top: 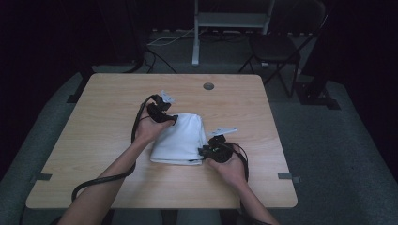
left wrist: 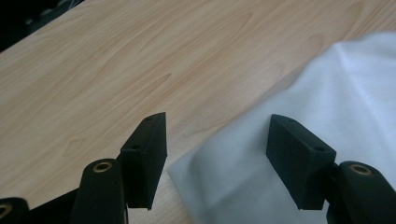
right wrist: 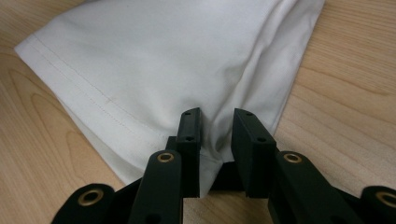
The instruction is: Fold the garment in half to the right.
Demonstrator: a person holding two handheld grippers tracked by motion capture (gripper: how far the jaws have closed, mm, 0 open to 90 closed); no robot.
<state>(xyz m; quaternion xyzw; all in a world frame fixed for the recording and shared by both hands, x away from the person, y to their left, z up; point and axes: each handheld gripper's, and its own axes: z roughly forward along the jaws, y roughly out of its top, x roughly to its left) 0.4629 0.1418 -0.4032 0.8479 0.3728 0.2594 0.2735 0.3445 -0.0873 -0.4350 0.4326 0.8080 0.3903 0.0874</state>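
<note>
Folding looks to be the step in hand: a white cloth lies at the centre of the table, already doubled into a thick pad. At its lower right, the right gripper has its fingers clamped on a bunched corner. At the upper left, the left gripper holds its fingers wide apart over the cloth's edge; closing there seems the next need. The pad's long axis runs from lower left to upper right.
</note>
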